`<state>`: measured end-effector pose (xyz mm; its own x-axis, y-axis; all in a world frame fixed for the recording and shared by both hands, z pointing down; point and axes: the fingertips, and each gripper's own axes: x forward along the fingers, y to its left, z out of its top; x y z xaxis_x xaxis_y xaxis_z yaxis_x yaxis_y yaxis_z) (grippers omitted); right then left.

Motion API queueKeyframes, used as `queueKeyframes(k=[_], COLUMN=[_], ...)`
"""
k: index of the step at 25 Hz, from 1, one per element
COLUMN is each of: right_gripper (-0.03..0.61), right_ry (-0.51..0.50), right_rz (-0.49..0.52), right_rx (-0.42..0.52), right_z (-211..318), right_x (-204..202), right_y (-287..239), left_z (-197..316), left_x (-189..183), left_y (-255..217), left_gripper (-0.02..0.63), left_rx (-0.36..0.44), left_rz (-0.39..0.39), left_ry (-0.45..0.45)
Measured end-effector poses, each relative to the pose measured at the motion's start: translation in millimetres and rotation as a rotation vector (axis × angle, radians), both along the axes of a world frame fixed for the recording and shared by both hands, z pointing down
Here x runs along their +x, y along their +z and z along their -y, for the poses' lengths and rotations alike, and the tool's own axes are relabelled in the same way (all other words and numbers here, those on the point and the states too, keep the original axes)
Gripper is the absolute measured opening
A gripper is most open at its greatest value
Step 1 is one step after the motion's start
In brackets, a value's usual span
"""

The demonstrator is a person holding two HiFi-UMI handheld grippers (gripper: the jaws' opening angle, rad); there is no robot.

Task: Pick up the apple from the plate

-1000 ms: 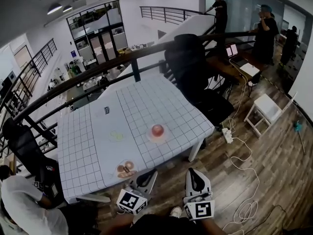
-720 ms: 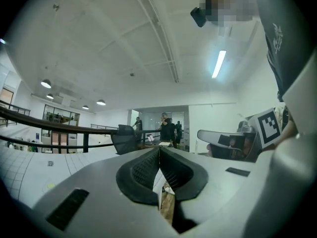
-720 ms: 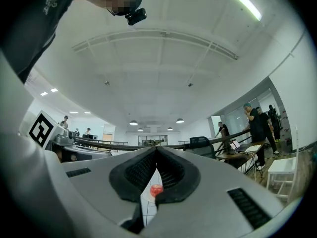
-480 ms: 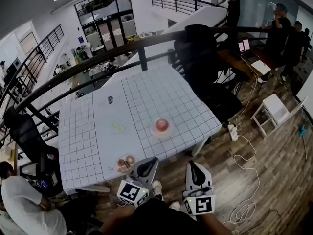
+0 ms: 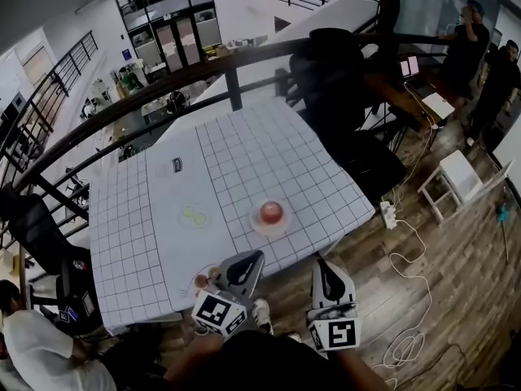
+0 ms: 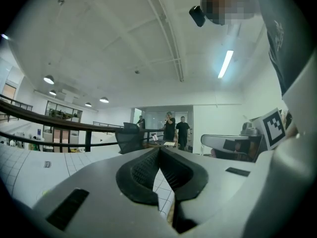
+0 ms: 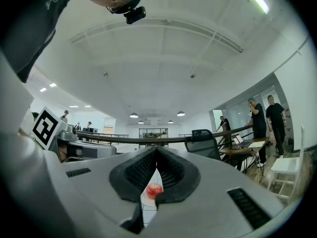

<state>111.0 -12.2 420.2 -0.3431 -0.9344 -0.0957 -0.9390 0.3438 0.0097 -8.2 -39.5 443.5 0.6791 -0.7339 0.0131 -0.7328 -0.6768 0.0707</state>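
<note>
Step in hand: approach, as I judge it; nothing is grasped yet.
Apple: the round red apple (image 5: 271, 212) sits on a small pale plate (image 5: 254, 225), toward the near side of the white grid-patterned bench (image 5: 244, 153).
Left gripper (image 6: 159, 150): clenched, empty, at the bench's near edge.
Right gripper (image 7: 156, 150): clenched, empty, well short of the apple and lined up with it.
Next move: probably release the right gripper wide, advance until it straddles the apple, then clench and lift.

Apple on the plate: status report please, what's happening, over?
Left tool shut, empty. Right tool shut, empty. Apple on its plate, untouched, dead ahead of the right tool. Nothing in the way.
</note>
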Motion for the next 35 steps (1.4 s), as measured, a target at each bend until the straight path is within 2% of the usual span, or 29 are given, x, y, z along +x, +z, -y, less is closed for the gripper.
queueKeyframes(k=[11, 16, 20, 25, 28, 30, 32, 35], right_gripper=[0.023, 0.023, 0.023, 0.023, 0.023, 0.023, 0.023, 0.023], right_ry=[0.021, 0.021, 0.032, 0.026, 0.008, -0.013, -0.034, -0.057], right_rz=[-0.004, -0.072, -0.084, -0.168, -0.154, -0.152, -0.136, -0.126], right_rx=[-0.095, -0.09, -0.093, -0.072, -0.082, -0.09, -0.097, -0.106], right_z=[51.3, 67.4, 78.9, 97.9, 112.4, 121.4, 129.2, 138.9], right_x=[-20.1, -37.6, -41.5, -49.6, -50.1, -49.1, -49.1, -47.6], right_y=[18.3, 20.9, 26.1, 34.4, 43.0, 49.3, 53.6, 58.8], left_z=[63.4, 82.0, 91.6, 101.5, 110.0, 118.1, 124.4, 131.8], left_x=[-27.7, -27.3, -20.4, -11.4, -8.0, -5.7, -4.5, -3.6], left_y=[6.9, 11.9, 18.0, 30.0, 48.0, 50.7, 51.4, 61.6], left_gripper=[0.021, 0.021, 0.021, 0.021, 0.021, 0.021, 0.021, 0.023], left_rx=[-0.022, -0.029, -0.018, -0.021, -0.042, -0.027, -0.014, -0.052], left_rz=[-0.042, -0.043, -0.009, 0.036, 0.073, 0.088, 0.092, 0.077], left_ry=[0.019, 0.059, 0.095, 0.121, 0.128, 0.12, 0.103, 0.085])
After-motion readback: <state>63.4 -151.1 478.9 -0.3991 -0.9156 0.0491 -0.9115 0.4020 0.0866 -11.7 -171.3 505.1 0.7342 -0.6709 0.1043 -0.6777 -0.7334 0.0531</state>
